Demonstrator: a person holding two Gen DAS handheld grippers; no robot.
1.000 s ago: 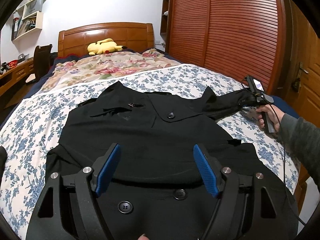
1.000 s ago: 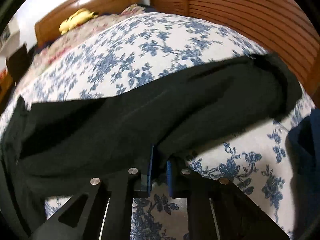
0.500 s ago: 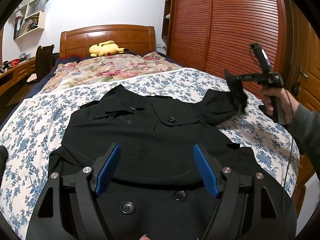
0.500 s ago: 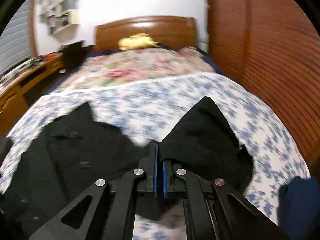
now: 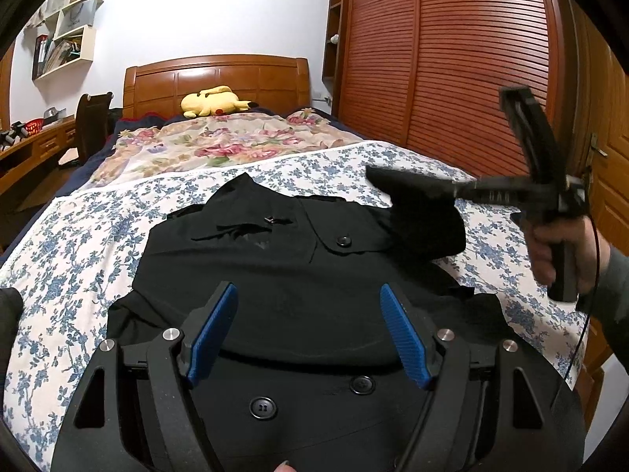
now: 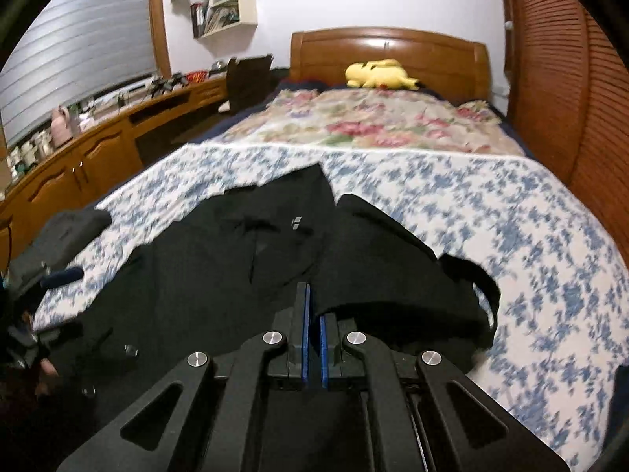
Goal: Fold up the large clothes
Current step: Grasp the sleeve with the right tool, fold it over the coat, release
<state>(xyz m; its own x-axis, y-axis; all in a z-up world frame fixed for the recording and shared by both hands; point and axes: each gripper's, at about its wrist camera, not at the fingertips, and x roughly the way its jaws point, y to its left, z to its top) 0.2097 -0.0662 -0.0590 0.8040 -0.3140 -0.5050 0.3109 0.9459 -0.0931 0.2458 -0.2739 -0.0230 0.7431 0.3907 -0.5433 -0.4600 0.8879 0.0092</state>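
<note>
Black woven cloth is what you are handling: a large black coat (image 5: pixel 283 275) is lying front-up across the blue-flowered bedspread (image 5: pixel 78 244), filling the centre and lower part of the left wrist frame.

Change since a second ago:
- You are lifting the coat's right sleeve (image 5: pixel 424 216) off the bedspread. Earlier it was lying stretched out flat toward the right edge of the frame; now it is hanging bunched at centre right, and you are carrying it inward over the coat's shoulder.
- The right tongs (image 6: pixel 312 314) are staying closed on the sleeve cloth, pads pressed together on a thin fold.
- The left tongs (image 5: pixel 308 330) are staying wide open above the coat's lower front, gripping nothing; their view has barely shifted.

Meaning for the task: you are, by appearance, making the first sleeve fold. The body of the coat is not yet folded.

Materials and shapes:
- The coat is matte, dense and limp; it is draping in soft heavy folds rather than holding a crease. Expect the sleeve to slump once released.
- Round dark buttons (image 5: pixel 262 408) are sitting on the front, with a flap and a small metal fitting near the collar.
- The tong pads (image 5: pixel 214 328) are blue and ribbed, on black rigid frames.
- The bedspread is thin printed cotton, slightly rumpled.
</note>
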